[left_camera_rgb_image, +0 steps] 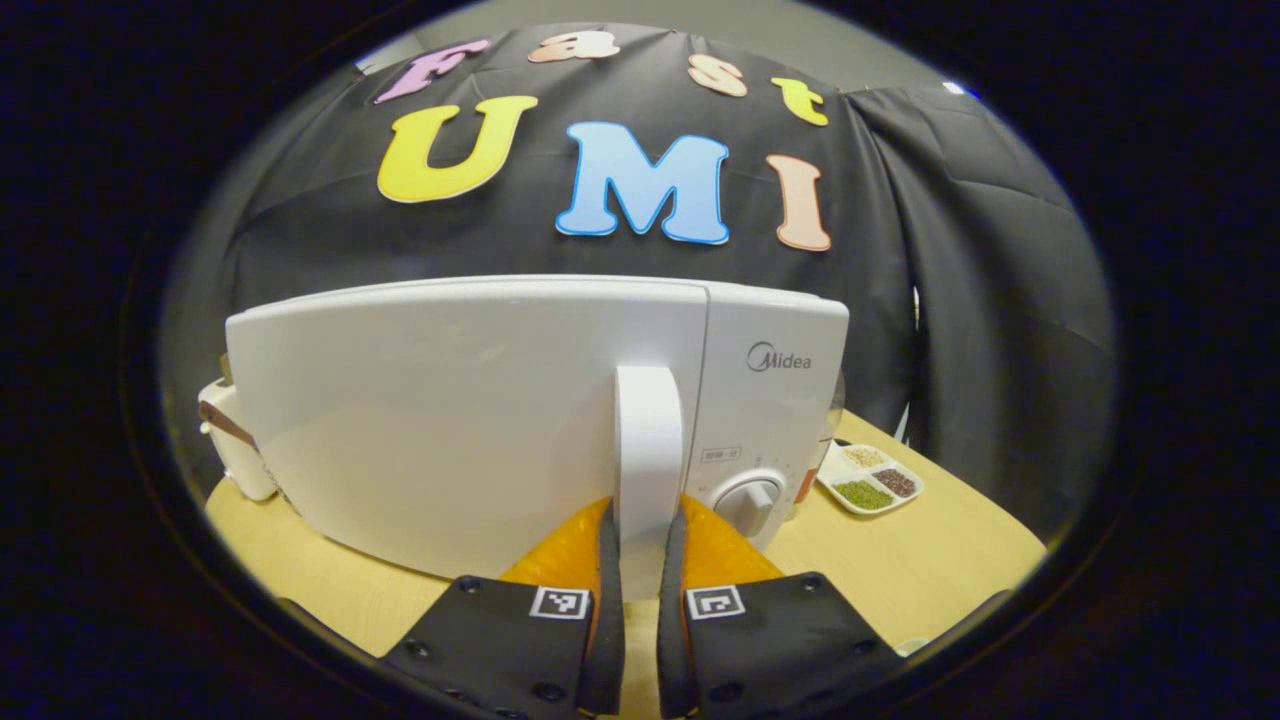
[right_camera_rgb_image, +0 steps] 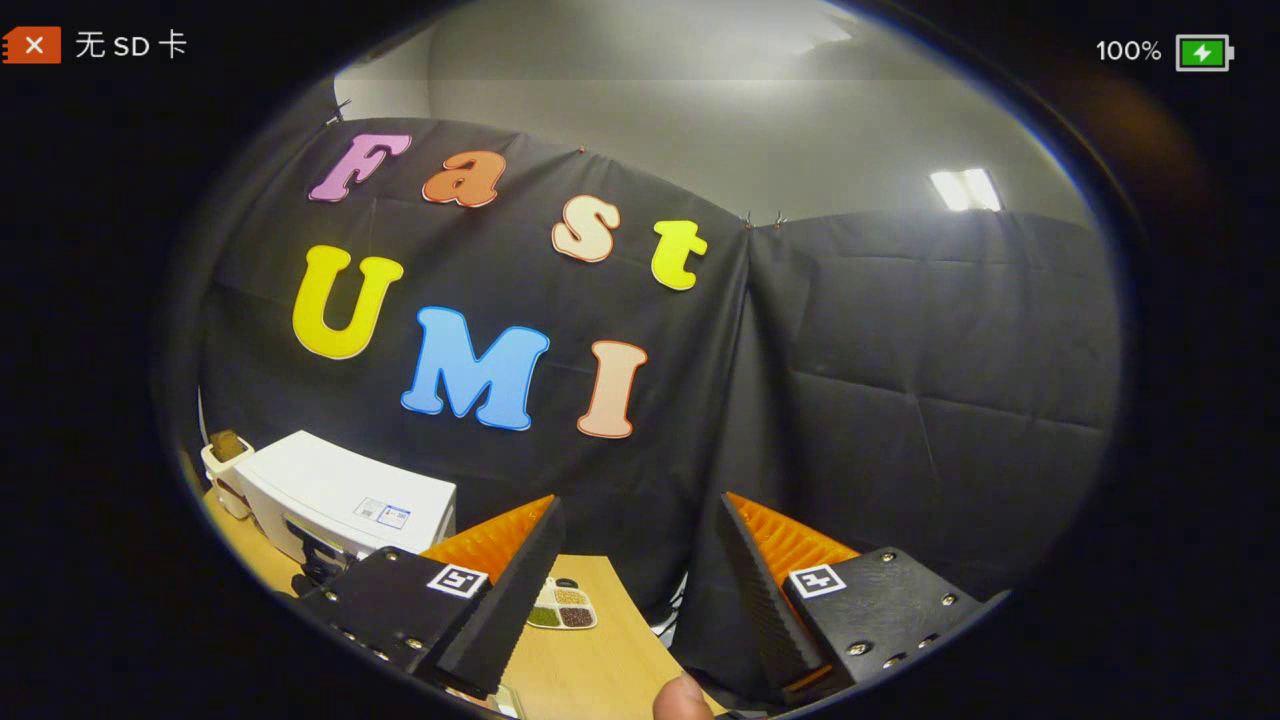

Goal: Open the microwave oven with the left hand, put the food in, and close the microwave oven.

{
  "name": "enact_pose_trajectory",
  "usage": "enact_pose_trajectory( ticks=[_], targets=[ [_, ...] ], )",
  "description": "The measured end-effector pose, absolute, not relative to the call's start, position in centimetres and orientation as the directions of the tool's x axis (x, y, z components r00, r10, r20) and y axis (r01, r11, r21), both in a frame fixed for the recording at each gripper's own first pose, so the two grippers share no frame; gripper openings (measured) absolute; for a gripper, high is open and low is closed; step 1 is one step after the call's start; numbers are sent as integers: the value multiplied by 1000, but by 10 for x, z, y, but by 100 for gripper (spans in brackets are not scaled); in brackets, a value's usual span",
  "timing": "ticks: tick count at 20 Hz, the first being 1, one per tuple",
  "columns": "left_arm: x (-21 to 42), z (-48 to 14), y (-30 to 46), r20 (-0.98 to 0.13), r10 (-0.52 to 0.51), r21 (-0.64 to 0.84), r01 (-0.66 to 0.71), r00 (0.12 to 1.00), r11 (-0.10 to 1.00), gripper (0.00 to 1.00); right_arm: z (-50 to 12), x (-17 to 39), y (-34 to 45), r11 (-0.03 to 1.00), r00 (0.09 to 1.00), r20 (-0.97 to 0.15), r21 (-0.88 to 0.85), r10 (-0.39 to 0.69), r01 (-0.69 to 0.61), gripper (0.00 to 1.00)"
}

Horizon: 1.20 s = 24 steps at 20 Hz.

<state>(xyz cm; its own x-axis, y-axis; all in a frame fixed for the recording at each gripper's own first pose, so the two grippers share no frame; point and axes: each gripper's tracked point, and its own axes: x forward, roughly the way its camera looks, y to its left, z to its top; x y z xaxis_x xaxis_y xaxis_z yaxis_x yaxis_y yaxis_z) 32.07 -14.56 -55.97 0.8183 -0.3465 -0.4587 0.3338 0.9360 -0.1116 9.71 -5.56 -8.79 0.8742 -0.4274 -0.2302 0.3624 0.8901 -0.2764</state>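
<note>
Left hand-held gripper [left_camera_rgb_image: 645, 560] closed narrow on the vertical door handle [left_camera_rgb_image: 648, 450] of the microwave oven [left_camera_rgb_image: 480, 420]; both fingers [left_camera_rgb_image: 606, 600] press the handle's sides low down. Door looks closed or nearly so; cannot tell for certain. Control dial [left_camera_rgb_image: 748, 497] just right of the handle. The microwave stands on the desk [left_camera_rgb_image: 900, 560]. A divided dish of food [left_camera_rgb_image: 868, 478], white with small compartments of grains, lies on the desk just right of the microwave, apart from it. A small white container [left_camera_rgb_image: 232, 440] sits at the microwave's left side.

Right hand-held gripper [right_camera_rgb_image: 632, 590] spread wide, holding nothing, raised well right of the microwave. In the right gripper view the dish shows between its fingers, on the desk. A fingertip [right_camera_rgb_image: 682, 698] shows at the bottom edge.
</note>
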Motion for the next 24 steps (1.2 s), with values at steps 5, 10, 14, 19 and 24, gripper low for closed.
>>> enact_pose_trajectory(
  ticks=[5,10,14,19,24],
  targets=[
    [317,-559,-142,-481,-369,-124,355,795,927,13,-82,84,-46,907,885,-230,-226,-404,355,94],
    [274,-549,-123,-475,-404,-140,387,781,912,11,-76,59,-50,907,885,-222,-203,-410,369,94],
    [201,-535,-70,-443,-417,-145,396,794,907,9,-90,47,-42,921,886,-256,-159,-386,356,94],
    [149,-526,-2,-464,-400,-128,387,791,913,8,-88,51,-10,948,915,-248,-99,-318,303,94],
    [107,-519,96,-508,-284,-52,301,813,952,10,-98,61,22,969,936,-253,-95,-245,227,94]
  ],
)
